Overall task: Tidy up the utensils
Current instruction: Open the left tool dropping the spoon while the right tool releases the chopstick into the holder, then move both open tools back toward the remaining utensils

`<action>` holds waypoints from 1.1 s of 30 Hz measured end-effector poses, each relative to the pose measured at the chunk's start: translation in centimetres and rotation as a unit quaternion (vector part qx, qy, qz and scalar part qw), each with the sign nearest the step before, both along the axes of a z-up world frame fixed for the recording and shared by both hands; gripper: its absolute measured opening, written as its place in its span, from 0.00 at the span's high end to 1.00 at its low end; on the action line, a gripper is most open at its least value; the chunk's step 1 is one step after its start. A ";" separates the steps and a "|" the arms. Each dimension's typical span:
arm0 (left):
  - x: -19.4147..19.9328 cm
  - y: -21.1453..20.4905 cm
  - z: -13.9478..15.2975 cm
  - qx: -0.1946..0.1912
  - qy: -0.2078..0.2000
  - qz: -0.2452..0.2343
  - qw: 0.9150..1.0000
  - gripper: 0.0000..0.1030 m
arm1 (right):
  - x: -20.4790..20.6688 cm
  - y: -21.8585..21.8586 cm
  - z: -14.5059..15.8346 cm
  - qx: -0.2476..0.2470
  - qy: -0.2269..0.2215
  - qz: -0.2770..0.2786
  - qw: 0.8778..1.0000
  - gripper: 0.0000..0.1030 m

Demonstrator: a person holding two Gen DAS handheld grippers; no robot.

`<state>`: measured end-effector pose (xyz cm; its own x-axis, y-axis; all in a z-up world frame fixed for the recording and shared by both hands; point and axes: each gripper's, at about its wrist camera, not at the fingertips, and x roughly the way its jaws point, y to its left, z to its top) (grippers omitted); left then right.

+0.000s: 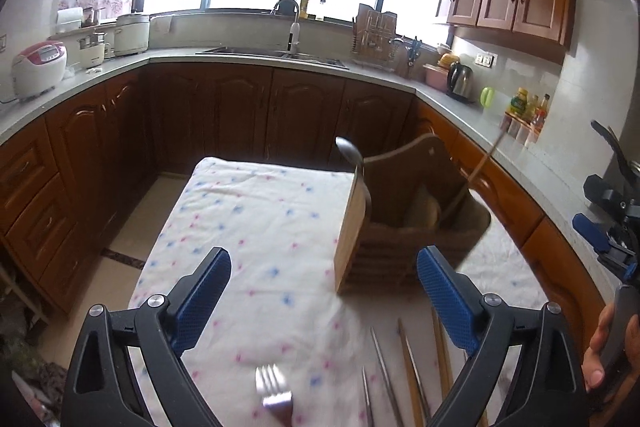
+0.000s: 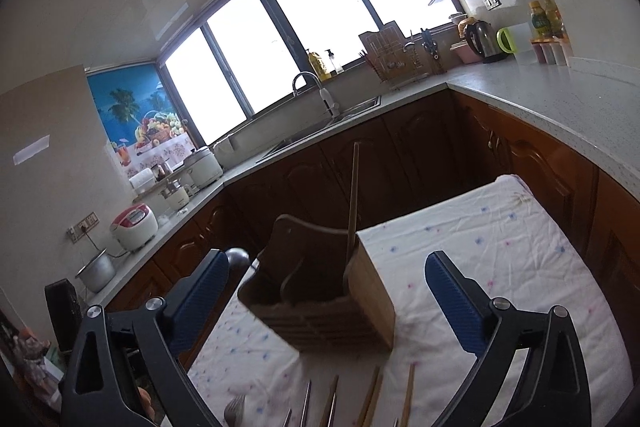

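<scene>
A wooden utensil holder stands on a table under a white floral cloth. A metal spoon and a long wooden stick stand upright in it. On the cloth nearer to me lie a fork, metal chopsticks and wooden chopsticks. My left gripper hovers open over the fork, holding nothing. My right gripper is open before the holder, also holding nothing.
A grey L-shaped counter wraps round the table, with dark wood cabinets below. On it are a sink and tap, a rice cooker, a kettle and bottles. A hand shows at the right edge.
</scene>
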<state>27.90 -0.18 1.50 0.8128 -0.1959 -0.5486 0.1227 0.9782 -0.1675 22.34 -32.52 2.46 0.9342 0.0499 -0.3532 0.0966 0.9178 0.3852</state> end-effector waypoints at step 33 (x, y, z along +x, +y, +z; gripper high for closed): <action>-10.2 -0.1 -2.6 0.060 0.081 -0.033 0.994 0.04 | -11.1 3.9 -5.6 -0.061 0.097 -0.021 0.993 0.03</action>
<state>17.67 -0.27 -1.07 0.6999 -0.1722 -0.6932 0.1691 0.9829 -0.0734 11.20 -28.59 -3.11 0.8479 -0.0421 -0.5285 0.1975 0.9502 0.2412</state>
